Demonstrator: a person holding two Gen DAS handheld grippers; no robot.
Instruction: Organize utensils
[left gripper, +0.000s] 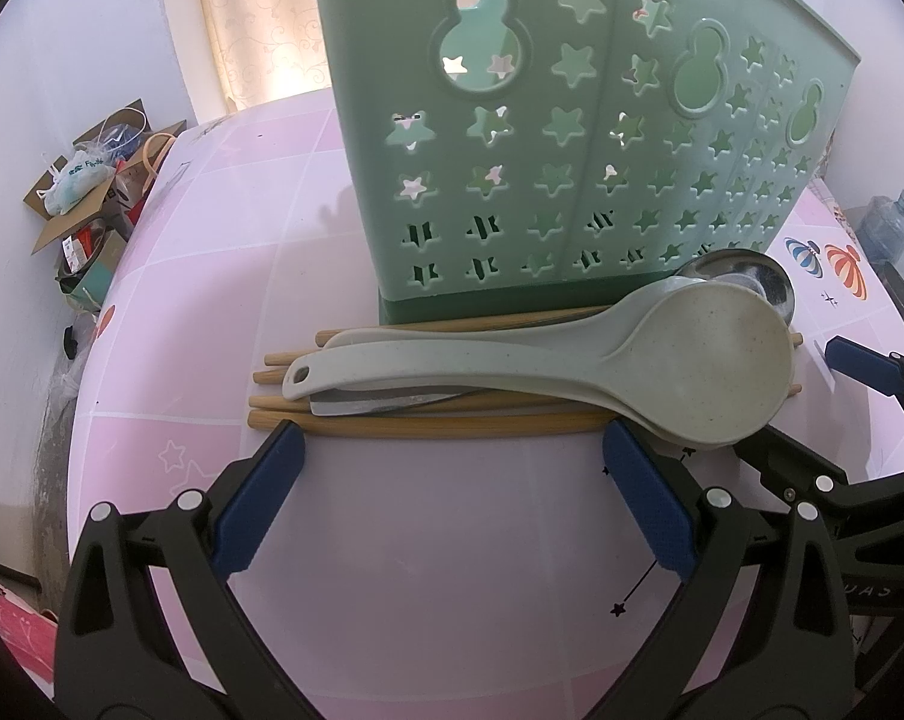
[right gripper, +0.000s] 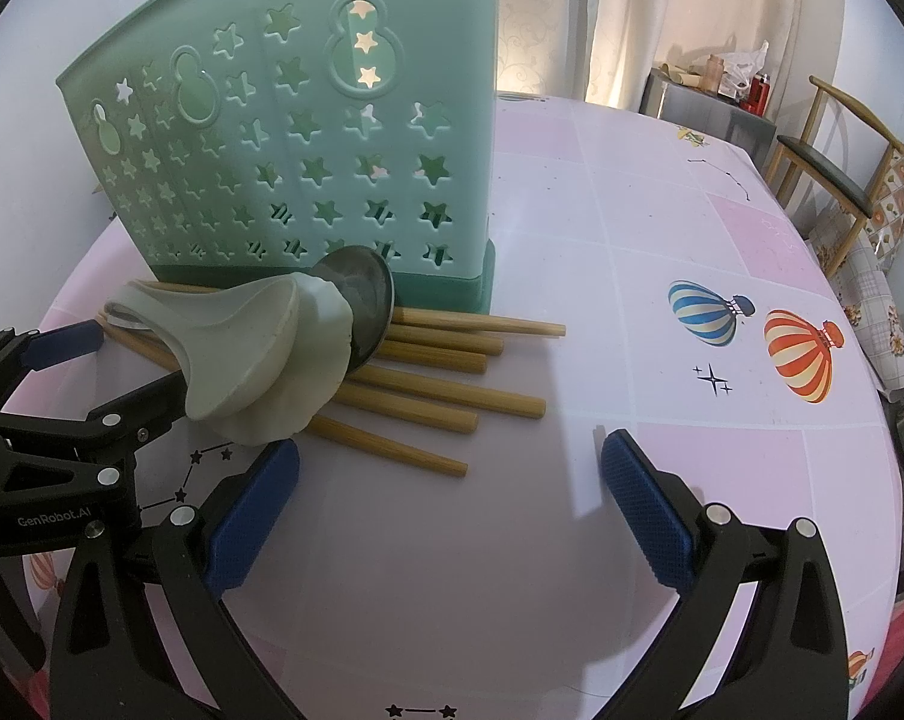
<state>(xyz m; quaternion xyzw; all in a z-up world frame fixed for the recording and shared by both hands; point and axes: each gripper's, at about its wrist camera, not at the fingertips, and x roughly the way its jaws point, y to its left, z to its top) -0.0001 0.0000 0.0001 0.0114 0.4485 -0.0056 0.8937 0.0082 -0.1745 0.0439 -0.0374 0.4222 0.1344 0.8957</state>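
- Your left gripper (left gripper: 452, 450) was spread wide and held nothing, its fingertips just near of the chopsticks (left gripper: 440, 423).
- Your right gripper (right gripper: 449, 462) was likewise wide open and empty.
- The spoons (left gripper: 662, 354) lay piled across the chopsticks, right before the green holder (left gripper: 572, 120) on the pink table (right gripper: 662, 228).
- "GenRobot.AI" was printed on the left gripper's body.

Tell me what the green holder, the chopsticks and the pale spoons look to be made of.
Green holder: moulded plastic, matte, with star cut-outs and light glowing through the thin walls. Chopsticks: bamboo or wood, unvarnished, tan with visible grain. Pale spoons: likely plastic or a fibre composite, matte cream with fine speckles. The ladle behind them looks like steel, grey and reflective.
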